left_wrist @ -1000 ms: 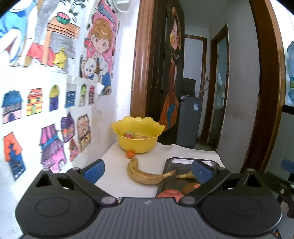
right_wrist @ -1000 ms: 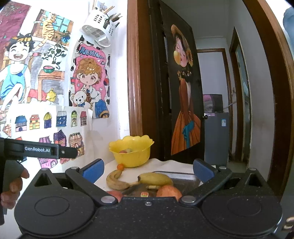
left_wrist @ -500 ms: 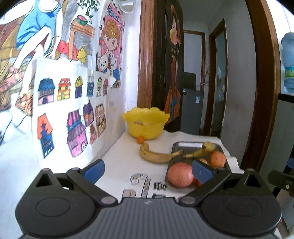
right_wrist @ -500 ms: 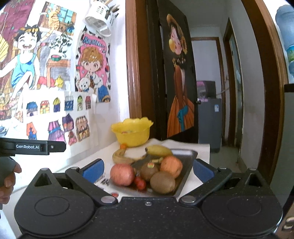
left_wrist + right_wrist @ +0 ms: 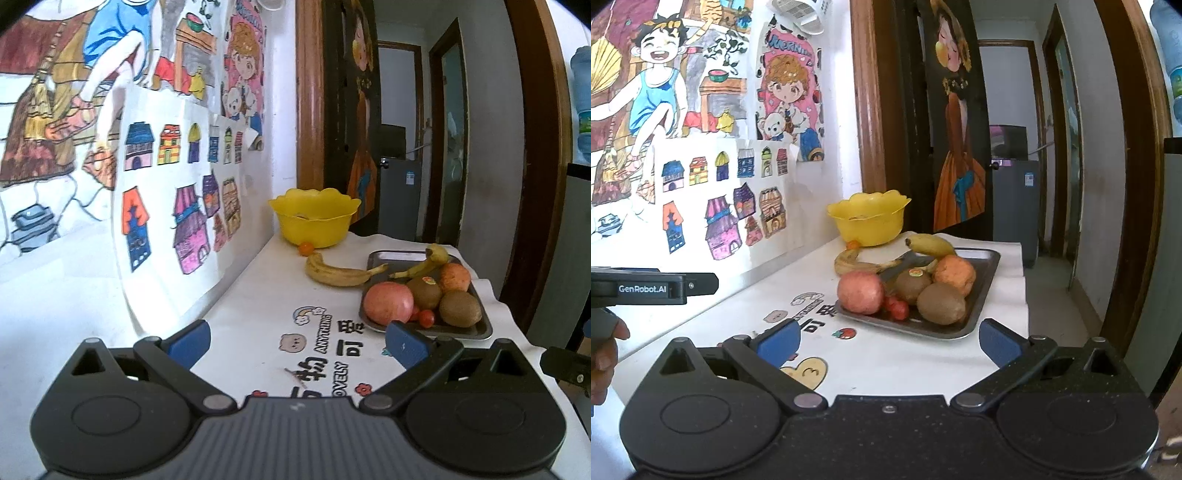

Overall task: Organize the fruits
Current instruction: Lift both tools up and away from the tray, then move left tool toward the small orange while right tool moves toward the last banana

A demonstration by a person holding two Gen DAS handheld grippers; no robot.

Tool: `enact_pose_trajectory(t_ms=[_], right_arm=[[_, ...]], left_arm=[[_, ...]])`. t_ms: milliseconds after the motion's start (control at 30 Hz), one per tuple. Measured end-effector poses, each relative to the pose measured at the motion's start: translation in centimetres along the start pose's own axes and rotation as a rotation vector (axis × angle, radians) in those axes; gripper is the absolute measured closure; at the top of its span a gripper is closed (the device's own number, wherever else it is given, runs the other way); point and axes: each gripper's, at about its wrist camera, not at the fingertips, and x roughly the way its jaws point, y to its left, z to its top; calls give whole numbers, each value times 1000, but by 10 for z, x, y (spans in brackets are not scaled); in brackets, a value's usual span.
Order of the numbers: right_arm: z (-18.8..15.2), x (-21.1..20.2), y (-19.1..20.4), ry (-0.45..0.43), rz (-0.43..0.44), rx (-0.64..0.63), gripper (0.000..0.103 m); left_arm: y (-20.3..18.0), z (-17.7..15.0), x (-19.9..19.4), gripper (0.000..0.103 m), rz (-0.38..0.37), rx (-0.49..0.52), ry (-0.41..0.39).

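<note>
A metal tray (image 5: 485,326) (image 5: 988,266) holds a red apple (image 5: 388,302) (image 5: 860,291), two kiwis (image 5: 460,308) (image 5: 940,302), an orange (image 5: 454,277) (image 5: 955,275), small tomatoes (image 5: 897,306) and a banana (image 5: 929,245). Another banana (image 5: 336,273) lies on the table left of the tray. Beyond it a yellow bowl (image 5: 314,221) (image 5: 868,219) has a small orange fruit (image 5: 306,248) at its foot. My left gripper (image 5: 295,341) and right gripper (image 5: 886,341) are both open and empty, short of the tray.
The white tablecloth (image 5: 266,295) has printed cartoons and lettering. Drawings cover the wall (image 5: 147,166) along the table's left side. A doorway with a wooden frame (image 5: 535,147) stands to the right. The other gripper (image 5: 653,288) and a hand (image 5: 604,354) show at the left edge.
Both grippers have drawn back from the table and tilted down, so the tray and its fruit are now in full view. Nothing on the table has moved.
</note>
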Motion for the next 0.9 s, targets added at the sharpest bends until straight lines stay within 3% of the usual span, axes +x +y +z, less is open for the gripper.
enact_pose_trajectory(t_ms=[667,900], right_arm=[[30,-26,45,-63,112,-55,1],[75,-36,65,-93,261,-102,1]], left_arm=[[34,24,-39,0,62,-23,-65],[46,59,-56,0,81,-39,-114]])
